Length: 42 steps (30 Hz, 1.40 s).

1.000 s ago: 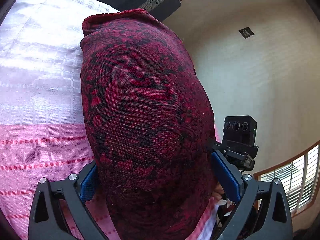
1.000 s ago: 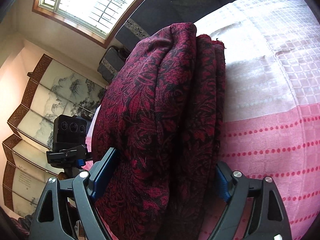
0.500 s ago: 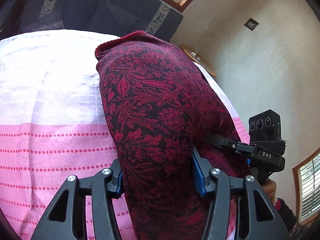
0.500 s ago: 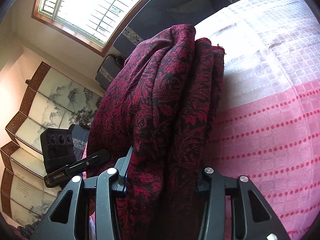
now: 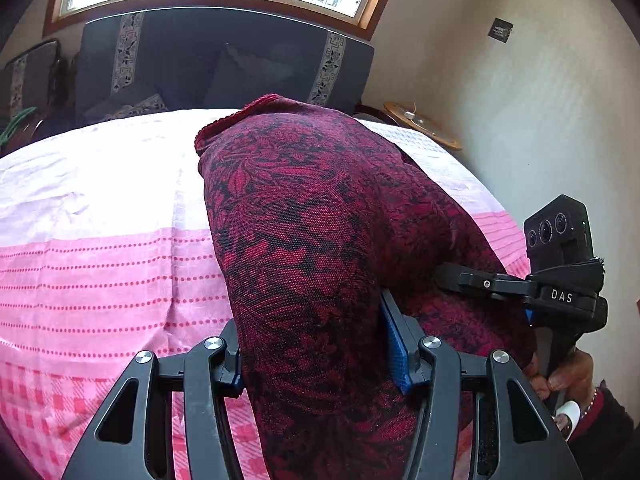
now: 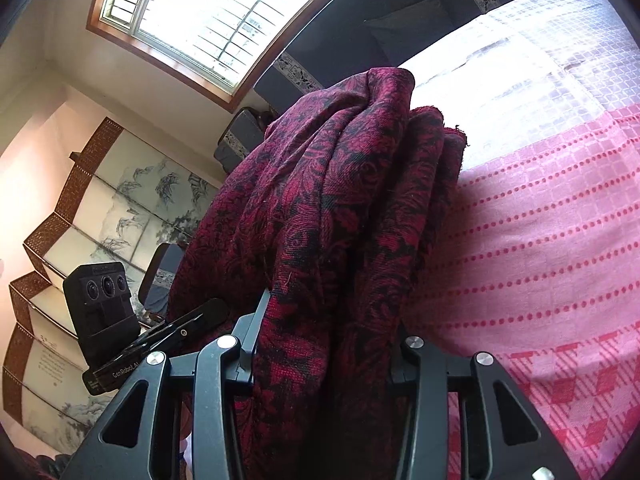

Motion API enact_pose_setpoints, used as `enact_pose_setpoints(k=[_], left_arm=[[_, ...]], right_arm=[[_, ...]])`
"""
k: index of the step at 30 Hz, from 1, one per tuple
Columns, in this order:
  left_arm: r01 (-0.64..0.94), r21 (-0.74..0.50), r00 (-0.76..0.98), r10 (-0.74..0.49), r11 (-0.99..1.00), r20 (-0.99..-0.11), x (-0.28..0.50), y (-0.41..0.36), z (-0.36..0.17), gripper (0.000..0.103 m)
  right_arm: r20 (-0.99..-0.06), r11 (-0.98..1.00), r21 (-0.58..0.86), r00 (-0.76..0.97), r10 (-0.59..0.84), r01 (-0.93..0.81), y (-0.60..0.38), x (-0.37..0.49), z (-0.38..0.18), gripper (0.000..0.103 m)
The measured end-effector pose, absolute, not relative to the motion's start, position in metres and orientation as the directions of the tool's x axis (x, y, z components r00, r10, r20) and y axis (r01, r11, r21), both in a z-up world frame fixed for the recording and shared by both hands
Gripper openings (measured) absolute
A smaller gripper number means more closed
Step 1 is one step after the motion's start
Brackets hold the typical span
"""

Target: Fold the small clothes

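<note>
The left hand-held gripper (image 5: 316, 346) is clamped on a folded dark-red floral cloth (image 5: 304, 216), its jaws partly closed with fabric filling the gap. The right hand-held gripper (image 6: 326, 346) likewise pinches the bunched cloth (image 6: 340, 200). The cloth is held above a pink-and-white bedspread (image 5: 100, 240). The right unit reads "DAS"; the left unit reads "GenRobot.AI", its last letters unclear.

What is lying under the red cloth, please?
Under the red cloth lies a pink and white bedsheet, visible around it. What the sheet covers, and anything directly beneath the cloth, is hidden.
</note>
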<state>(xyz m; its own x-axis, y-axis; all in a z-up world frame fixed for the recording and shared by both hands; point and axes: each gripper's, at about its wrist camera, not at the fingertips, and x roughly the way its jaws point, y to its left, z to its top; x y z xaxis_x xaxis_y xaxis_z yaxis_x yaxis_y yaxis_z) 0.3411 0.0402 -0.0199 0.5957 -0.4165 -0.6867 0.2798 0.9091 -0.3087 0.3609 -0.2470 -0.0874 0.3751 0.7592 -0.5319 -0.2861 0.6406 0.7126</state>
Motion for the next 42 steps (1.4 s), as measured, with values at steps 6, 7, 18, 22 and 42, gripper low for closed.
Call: enact_pose_setpoints(k=[6, 7, 18, 22, 42], left_arm=[[0.266, -0.282, 0.621, -0.387, 0.922, -0.681, 0.311, 0.064, -0.019, 0.054], [0.263, -0.278, 0.625, -0.382, 0.924, -0.680, 0.307, 0.068, -0.019, 0.054], [0.233, -0.225, 0.661, -0.324, 0.946, -0.677, 0.256, 0.086, -0.015, 0.054], [0.228, -0.222, 0.666, -0.318, 0.948, -0.675, 0.237, 0.092, -0.017, 0.054], [0.211, -0.201, 0.691, -0.291, 0.957, -0.661, 0.165, 0.108, -0.023, 0.054]], right_arm=[[-0.529, 0.636, 0.708, 0.367, 0.765, -0.307, -0.229, 0.347, -0.083, 0.039], [-0.530, 0.638, 0.704, 0.366, 0.765, -0.313, -0.226, 0.344, -0.081, 0.039], [-0.530, 0.632, 0.685, 0.347, 0.774, -0.362, -0.197, 0.311, -0.074, 0.039], [-0.529, 0.629, 0.679, 0.342, 0.777, -0.379, -0.196, 0.299, -0.074, 0.039], [-0.529, 0.625, 0.652, 0.333, 0.781, -0.430, -0.184, 0.267, -0.074, 0.039]])
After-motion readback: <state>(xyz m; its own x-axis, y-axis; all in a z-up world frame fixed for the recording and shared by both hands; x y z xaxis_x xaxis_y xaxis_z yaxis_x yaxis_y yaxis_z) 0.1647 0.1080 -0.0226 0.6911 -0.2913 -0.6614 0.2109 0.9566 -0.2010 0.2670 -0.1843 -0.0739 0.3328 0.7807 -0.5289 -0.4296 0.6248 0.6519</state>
